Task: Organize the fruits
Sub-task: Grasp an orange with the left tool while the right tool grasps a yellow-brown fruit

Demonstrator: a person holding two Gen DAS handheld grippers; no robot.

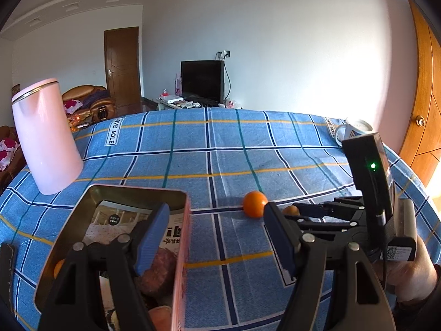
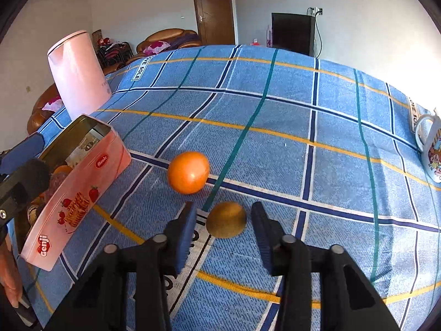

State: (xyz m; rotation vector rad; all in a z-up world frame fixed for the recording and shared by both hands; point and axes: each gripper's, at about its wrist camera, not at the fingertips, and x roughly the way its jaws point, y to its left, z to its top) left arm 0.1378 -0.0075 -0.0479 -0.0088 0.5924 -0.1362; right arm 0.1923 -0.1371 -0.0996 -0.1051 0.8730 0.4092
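The right claw (image 2: 223,220) gapes wide around a kiwi (image 2: 226,219) on the bench (image 2: 330,143), touching nothing. An orange (image 2: 188,172) sits near, at the kiwi's eleven o'clock. The left claw (image 1: 215,237), also open, hangs over the tin (image 1: 180,237).

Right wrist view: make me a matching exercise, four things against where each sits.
Things:
1. orange
2. kiwi
3. mug
4. pink kettle

Places:
A. between the open right tongs
B. far right of the cloth
C. behind the pink tin
D. on the cloth between tin and kiwi

Pairs: 1-D, 2-A, 3-B, 4-C
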